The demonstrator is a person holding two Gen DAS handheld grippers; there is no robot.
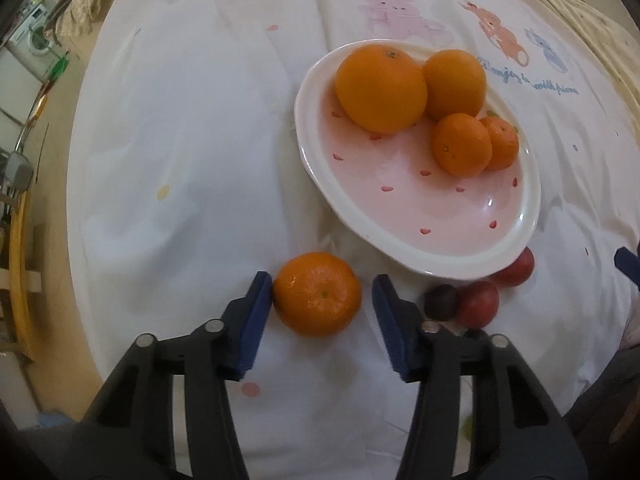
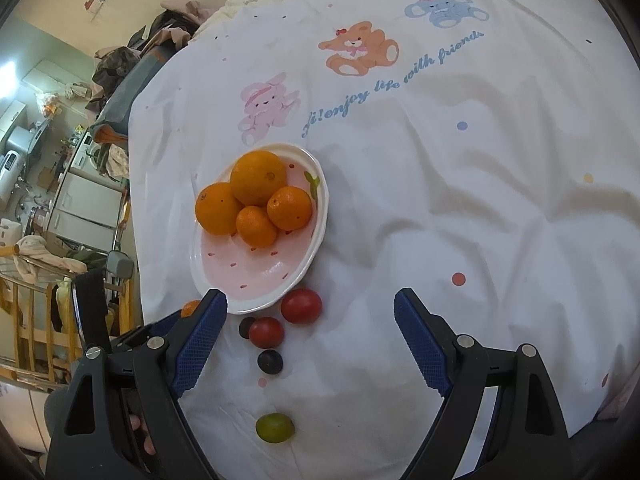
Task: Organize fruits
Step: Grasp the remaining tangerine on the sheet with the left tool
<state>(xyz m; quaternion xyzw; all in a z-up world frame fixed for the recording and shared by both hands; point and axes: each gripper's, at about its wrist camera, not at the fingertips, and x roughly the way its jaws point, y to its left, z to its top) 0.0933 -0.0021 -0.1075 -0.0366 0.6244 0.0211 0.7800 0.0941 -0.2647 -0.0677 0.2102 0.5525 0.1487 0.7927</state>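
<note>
A loose mandarin (image 1: 317, 294) lies on the white bedsheet between the blue pads of my left gripper (image 1: 322, 280). The left pad touches its side and the right pad stands a little apart, so the gripper is open. Just beyond, a pink plate (image 1: 400, 256) holds several oranges (image 1: 380, 86). My right gripper (image 2: 310, 300) hangs open over two red fruits (image 2: 301, 306) and two dark grapes (image 2: 270, 361) below the plate (image 2: 256, 308), with nothing gripped. A green grape (image 2: 275, 427) lies nearer. Behind its left finger, the mandarin (image 2: 190, 307) shows only partly.
The sheet (image 2: 440, 200) is printed with cartoon animals and spreads wide to the right of the plate. The bed's left edge drops to a cluttered room with a wooden rail (image 2: 24, 320) and appliances. The right gripper's blue fingertip (image 1: 628, 266) shows at the left wrist view's right edge.
</note>
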